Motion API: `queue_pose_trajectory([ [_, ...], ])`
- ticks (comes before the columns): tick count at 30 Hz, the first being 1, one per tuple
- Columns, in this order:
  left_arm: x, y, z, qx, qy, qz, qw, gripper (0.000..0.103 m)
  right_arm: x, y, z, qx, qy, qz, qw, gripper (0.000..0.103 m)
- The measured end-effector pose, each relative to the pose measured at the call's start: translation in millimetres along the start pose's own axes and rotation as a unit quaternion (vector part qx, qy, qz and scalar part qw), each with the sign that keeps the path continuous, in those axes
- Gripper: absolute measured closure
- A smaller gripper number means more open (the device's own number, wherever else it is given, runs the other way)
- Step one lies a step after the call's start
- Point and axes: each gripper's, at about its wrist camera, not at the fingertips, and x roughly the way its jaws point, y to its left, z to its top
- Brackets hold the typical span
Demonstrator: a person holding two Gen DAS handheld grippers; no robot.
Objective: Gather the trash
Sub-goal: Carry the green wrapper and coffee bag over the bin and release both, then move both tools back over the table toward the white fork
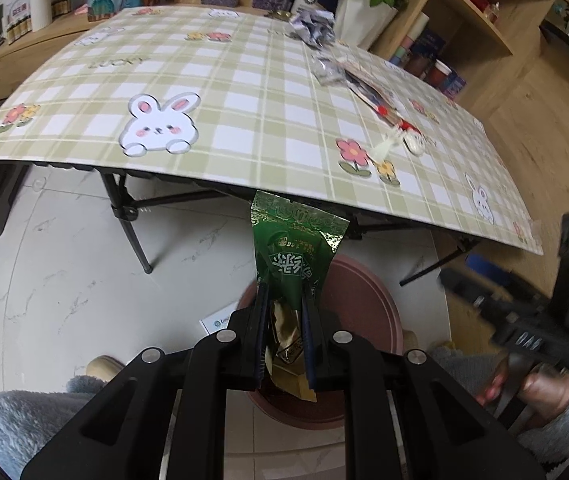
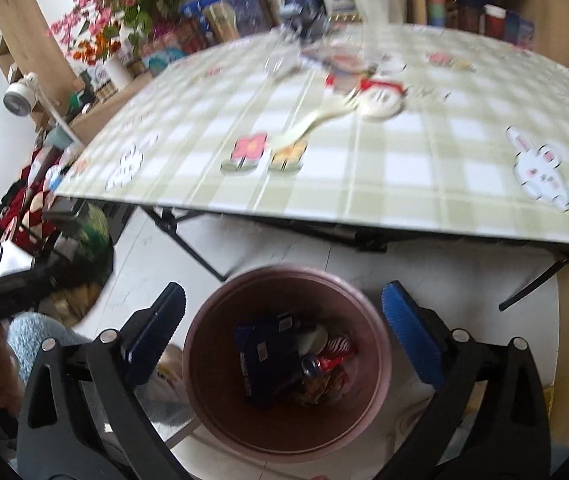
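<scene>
My left gripper (image 1: 284, 292) is shut on a green and gold snack wrapper (image 1: 294, 248), held below the table's front edge and above the pink bin (image 1: 368, 300). My right gripper (image 2: 282, 312) is open and empty, right over the pink bin (image 2: 204, 360), which holds a dark blue packet (image 2: 264, 360) and red wrappers (image 2: 334, 354). More trash lies on the table: a crumpled silver wrapper (image 1: 310, 26), a flat packet (image 1: 368, 92) and a white plastic spoon (image 2: 312, 120). The left gripper with the green wrapper shows blurred at the left of the right wrist view (image 2: 84, 248).
The table (image 1: 224, 72) has a green plaid cloth with rabbits and flowers, on black folding legs (image 1: 128, 216). Shelves with boxes, cups and flower vases (image 1: 364, 12) stand behind it. The floor is white marble tile (image 1: 44, 272). The right gripper's body (image 1: 556, 312) is at the right.
</scene>
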Motion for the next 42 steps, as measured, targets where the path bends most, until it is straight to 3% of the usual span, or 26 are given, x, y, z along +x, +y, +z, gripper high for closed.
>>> queue_pose_trajectory([
  [6,20,-9,-7,0.005,0.035,-0.011,0.9993,0.088,-21,-9,11,-0.004,-0.043,-0.036,0.998,0.006],
  [13,39,-24,-8,0.023,0.064,-0.020,0.9975,0.088,-28,-16,13,-0.008,-0.053,-0.054,0.997,0.006],
  [16,43,-31,-4,0.029,0.066,-0.043,0.9965,0.086,-30,-21,12,-0.002,-0.057,-0.061,0.997,0.006],
  [17,42,-34,-2,0.032,0.061,-0.049,0.9964,0.083,-31,-22,12,-0.001,-0.058,-0.062,0.996,0.006],
  [19,36,-39,4,0.040,0.043,-0.055,0.9968,0.055,-33,-24,12,0.001,-0.061,-0.067,0.996,0.006],
  [28,-1,-31,35,0.052,-0.045,-0.006,0.9976,0.013,-35,-27,16,0.008,-0.062,-0.070,0.996,0.006],
  [39,-17,-28,65,0.103,-0.100,0.053,0.9883,0.009,-30,-35,44,0.013,-0.056,-0.046,0.997,0.006],
  [42,-19,-31,74,0.105,-0.115,0.049,0.9866,0.009,-35,-36,54,0.008,-0.066,-0.047,0.997,0.006],
])
